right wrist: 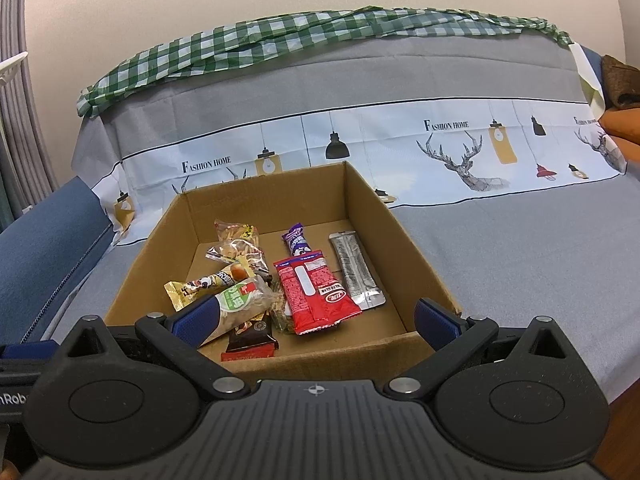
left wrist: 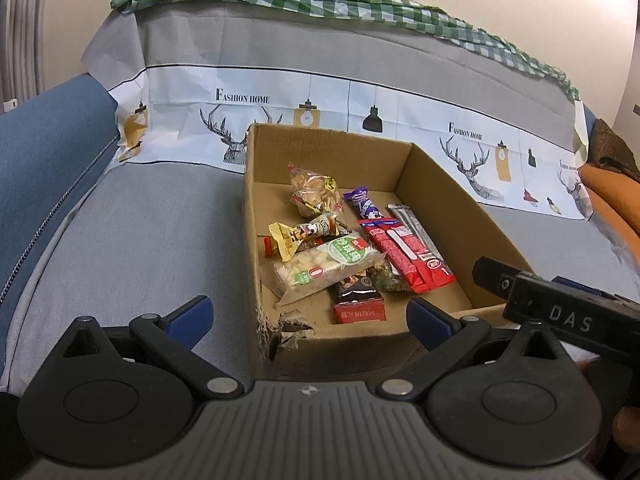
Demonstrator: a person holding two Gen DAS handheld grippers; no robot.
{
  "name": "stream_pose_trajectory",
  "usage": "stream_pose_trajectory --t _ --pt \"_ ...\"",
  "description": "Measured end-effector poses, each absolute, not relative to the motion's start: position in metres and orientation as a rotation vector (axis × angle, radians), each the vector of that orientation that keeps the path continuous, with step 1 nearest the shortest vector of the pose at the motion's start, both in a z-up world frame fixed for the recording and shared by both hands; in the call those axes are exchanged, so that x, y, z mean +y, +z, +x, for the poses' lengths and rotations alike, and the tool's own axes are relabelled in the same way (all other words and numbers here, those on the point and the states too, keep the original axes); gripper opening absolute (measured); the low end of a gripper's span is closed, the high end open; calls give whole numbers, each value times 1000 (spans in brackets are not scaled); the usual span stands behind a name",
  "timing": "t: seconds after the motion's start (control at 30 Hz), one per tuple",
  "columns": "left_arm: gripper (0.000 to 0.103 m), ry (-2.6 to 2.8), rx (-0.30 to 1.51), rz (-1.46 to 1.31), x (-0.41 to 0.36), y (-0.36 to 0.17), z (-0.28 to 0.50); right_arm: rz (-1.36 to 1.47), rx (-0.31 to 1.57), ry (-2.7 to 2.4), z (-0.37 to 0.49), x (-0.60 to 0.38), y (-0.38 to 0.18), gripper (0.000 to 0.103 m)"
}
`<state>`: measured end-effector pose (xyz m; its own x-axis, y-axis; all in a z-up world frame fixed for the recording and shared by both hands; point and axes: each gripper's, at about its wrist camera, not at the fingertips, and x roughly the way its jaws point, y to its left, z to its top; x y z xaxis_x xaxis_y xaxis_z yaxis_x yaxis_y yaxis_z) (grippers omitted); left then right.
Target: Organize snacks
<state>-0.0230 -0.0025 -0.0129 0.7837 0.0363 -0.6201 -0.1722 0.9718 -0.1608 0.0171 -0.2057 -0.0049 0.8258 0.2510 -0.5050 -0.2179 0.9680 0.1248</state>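
Open brown cardboard box [right wrist: 404,224] on grey sofa seat, snack packets inside. Red foil wrapper [right wrist: 316,292] (long axis near-far) lies just ahead of right gripper [right wrist: 316,316]; both grippers' fingers wide, empty.

A blue-padded finger [right wrist: 199,317] is covering part of the clear green-labelled snack bag [right wrist: 240,300], which is overlapping the dark brown packet [right wrist: 252,338].

even indoor light | soft shadows | sharp | fisheye-warped edges
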Motion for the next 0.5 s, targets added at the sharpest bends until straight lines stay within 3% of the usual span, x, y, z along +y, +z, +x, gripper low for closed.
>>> stream_pose_trajectory --t 0.5 --pt "103 76 590 -199 -7 -1 -27 70 540 245 13 -202 -3 102"
